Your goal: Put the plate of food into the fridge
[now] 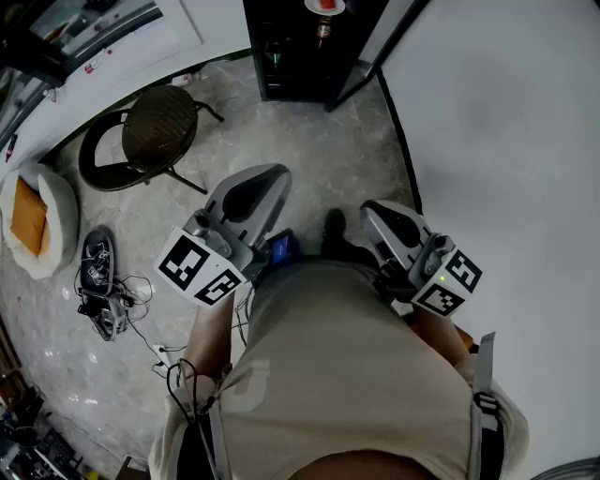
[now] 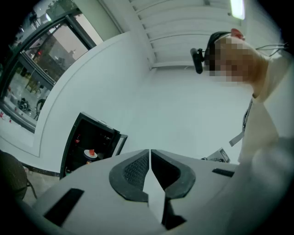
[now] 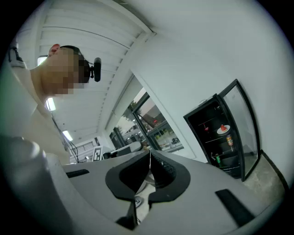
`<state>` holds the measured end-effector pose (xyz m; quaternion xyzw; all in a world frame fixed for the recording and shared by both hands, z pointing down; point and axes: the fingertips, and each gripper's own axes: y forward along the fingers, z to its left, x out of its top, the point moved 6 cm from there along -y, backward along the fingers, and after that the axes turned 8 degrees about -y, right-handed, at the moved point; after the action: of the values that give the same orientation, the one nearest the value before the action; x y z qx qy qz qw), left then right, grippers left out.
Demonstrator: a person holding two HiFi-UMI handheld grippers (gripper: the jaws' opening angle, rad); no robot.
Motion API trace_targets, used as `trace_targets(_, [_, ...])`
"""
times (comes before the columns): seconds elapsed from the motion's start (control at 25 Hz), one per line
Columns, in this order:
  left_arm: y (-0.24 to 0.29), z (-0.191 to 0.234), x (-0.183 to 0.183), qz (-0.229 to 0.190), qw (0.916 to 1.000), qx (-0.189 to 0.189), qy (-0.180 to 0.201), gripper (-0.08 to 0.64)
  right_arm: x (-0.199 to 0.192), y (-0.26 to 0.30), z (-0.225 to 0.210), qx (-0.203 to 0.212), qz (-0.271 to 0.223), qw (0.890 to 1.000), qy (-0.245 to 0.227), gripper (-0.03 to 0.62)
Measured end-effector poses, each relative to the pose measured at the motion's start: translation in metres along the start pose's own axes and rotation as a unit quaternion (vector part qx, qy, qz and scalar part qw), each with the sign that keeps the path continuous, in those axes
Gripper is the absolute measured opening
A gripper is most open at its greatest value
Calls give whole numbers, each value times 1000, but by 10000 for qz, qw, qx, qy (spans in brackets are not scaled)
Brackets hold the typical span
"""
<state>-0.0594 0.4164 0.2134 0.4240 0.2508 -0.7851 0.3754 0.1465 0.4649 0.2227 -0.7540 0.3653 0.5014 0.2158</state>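
Left hand-held gripper [image 1: 270,178] and right hand-held gripper [image 1: 373,212] are pressed together, empty, by my waist. Plate of food [image 1: 324,5] already sits on a fridge [image 1: 292,66] shelf, top centre. Placing looks done; the open door [image 3: 246,137] likely needs closing next.

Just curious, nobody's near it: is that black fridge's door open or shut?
Open. The fridge has its glass door swung aside, with a plate of red food showing on a shelf.

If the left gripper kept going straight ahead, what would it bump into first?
Probably the white wall, just to the right of the open fridge in its view; nothing nearer shows in its path.
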Motion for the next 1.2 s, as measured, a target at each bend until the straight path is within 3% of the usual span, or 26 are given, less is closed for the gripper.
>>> trace_targets(0.36, [13, -7, -1, 62, 9997, 210, -81, 20, 17, 2, -19, 160, 55, 9997, -198, 23])
trace_targets(0.52, [31, -6, 8, 18, 9994, 333, 106, 20, 29, 9, -35, 291, 81, 9990, -332, 25])
trace_targets(0.8, [47, -3, 14, -7, 9969, 724, 297, 20, 34, 10, -53, 303, 316, 9932, -1076, 25])
trace_targets(1.2, [99, -10, 10, -35, 9964, 786, 320, 20, 49, -4, -102, 497, 248, 9927, -1067, 25])
